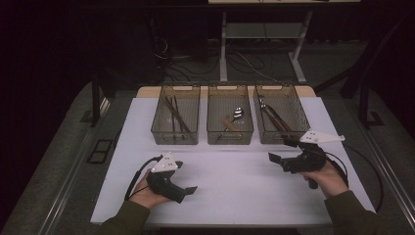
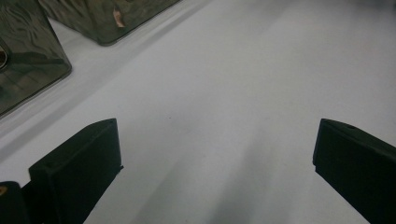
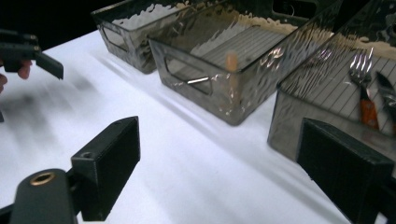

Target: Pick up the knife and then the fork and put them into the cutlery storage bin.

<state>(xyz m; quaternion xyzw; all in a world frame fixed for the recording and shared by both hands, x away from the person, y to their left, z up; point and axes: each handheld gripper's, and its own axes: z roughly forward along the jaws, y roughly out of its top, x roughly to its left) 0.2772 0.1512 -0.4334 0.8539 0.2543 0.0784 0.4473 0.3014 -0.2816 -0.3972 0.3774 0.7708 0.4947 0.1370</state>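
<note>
Three smoky clear bins stand in a row at the back of the white table point(image 1: 230, 166). The left bin point(image 1: 159, 128) holds brown chopsticks point(image 1: 176, 115), the middle bin point(image 1: 211, 132) a spoon point(image 1: 238, 113), and the right bin point(image 1: 299, 110) dark-handled cutlery. A fork point(image 3: 363, 74) with an orange handle lies in that right bin. My left gripper point(image 1: 185, 177) rests at the front left, open and empty, over bare table point(image 2: 215, 158). At the right, just in front of the right bin, my right gripper point(image 1: 281, 150) is open with nothing between its jaws point(image 3: 224, 163).
The table ends a short way beyond both hands on either side and just behind them at the front. Dark floor, cables and a desk frame point(image 1: 259, 34) lie past the bins. Cables trail from both grippers across the tabletop.
</note>
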